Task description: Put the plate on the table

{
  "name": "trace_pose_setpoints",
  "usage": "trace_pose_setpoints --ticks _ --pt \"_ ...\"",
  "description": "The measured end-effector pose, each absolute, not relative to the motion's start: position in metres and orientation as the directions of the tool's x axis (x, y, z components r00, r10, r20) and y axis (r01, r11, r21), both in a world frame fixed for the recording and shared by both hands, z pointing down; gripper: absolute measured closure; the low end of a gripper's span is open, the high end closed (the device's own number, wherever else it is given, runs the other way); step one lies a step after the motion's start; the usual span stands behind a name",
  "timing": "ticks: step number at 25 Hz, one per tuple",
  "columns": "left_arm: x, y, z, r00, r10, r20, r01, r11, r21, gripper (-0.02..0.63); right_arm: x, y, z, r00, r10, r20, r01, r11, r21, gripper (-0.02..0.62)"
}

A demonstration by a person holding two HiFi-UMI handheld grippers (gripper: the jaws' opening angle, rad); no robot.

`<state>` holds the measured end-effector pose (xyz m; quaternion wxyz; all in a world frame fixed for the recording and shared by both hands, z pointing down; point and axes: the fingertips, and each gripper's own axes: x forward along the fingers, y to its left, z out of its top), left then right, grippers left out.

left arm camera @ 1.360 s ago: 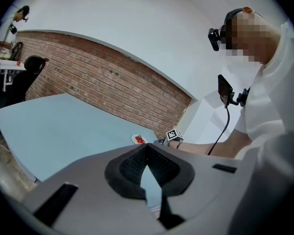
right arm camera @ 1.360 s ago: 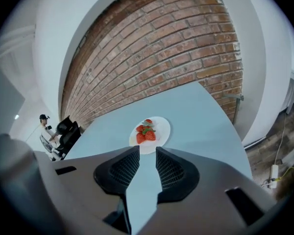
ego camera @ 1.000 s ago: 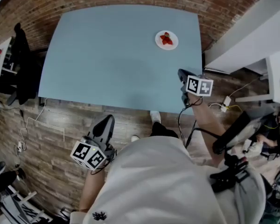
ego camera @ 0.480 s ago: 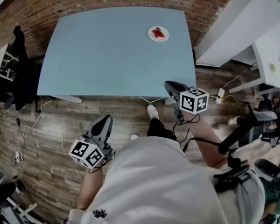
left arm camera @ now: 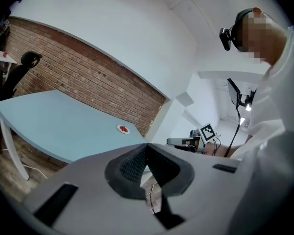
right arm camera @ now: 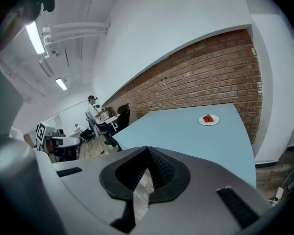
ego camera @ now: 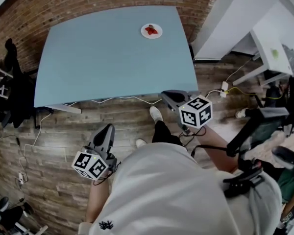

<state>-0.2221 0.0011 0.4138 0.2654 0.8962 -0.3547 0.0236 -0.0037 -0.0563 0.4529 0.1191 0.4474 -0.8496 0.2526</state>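
A small white plate [ego camera: 151, 31] with red food on it rests on the light blue table [ego camera: 103, 58], near its far right corner. It also shows in the left gripper view as the plate [left arm camera: 123, 129] and in the right gripper view as the plate [right arm camera: 208, 120]. My right gripper [ego camera: 165, 96] hangs over the wooden floor just off the table's near edge, shut and holding nothing. My left gripper [ego camera: 108, 129] is lower left, also over the floor, shut and holding nothing. Their closed tips show as the left gripper [left arm camera: 146, 146] and the right gripper [right arm camera: 147, 151].
A black chair [ego camera: 12, 72] stands off the table's left end. White desks [ego camera: 269, 53] and a white pillar [ego camera: 220, 28] stand to the right. Cables [ego camera: 225, 89] lie on the floor near the table's right corner. People [right arm camera: 94, 112] are far back in the room.
The table and plate have drawn away and shifted left in the head view. My right gripper has come off the table's near right corner and now hangs over the floor. The left gripper has barely moved.
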Motion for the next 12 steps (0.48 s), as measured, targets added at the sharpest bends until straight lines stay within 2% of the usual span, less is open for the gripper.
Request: trace_pose_setpoints --ticks 12 --pt "-0.227 0.013 0.421 0.735 -0.638 0.228 -0.658 -0.591 0.467 0.604 -0.046 -0.030 0.442 -0.656 -0.621 0.429 -0.753 0.578 -0.315 0.588"
